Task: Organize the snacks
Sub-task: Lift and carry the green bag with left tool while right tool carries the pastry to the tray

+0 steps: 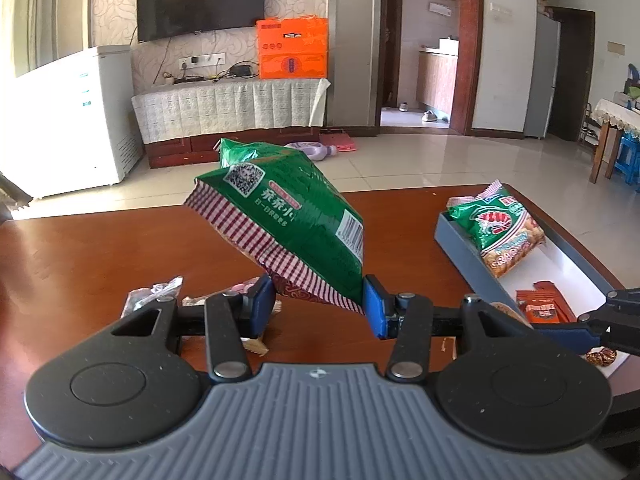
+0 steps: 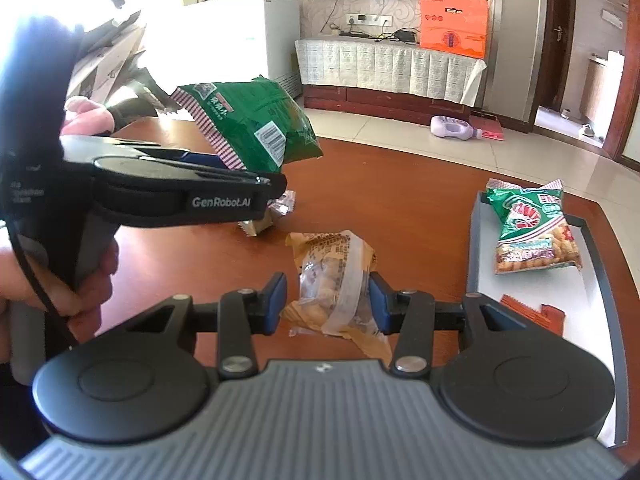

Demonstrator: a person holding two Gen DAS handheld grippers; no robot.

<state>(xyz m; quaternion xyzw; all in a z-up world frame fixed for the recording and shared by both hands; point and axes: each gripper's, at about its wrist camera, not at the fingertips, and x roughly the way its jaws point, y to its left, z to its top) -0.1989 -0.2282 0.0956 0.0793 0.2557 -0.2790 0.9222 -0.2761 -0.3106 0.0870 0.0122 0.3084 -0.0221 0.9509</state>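
Two snack bags (image 1: 296,224) (image 2: 340,280) between jaws

A table (image 1: 100,248) filled the foreground. A tray (image 2: 476,256) lay at its right edge, with a cracker bag (image 2: 532,236) in its far end and a sachet (image 2: 532,314) in its near part. The left gripper (image 1: 320,304) held a big bag (image 1: 296,220) up above the table, left of the tray. The right gripper (image 2: 328,300) held a small pack (image 2: 336,284) just left of the tray. Small wrappers (image 2: 268,216) lay on the table under the big bag. Beyond the table a bottle (image 2: 454,126) lay on the floor before a cabinet (image 2: 384,68)
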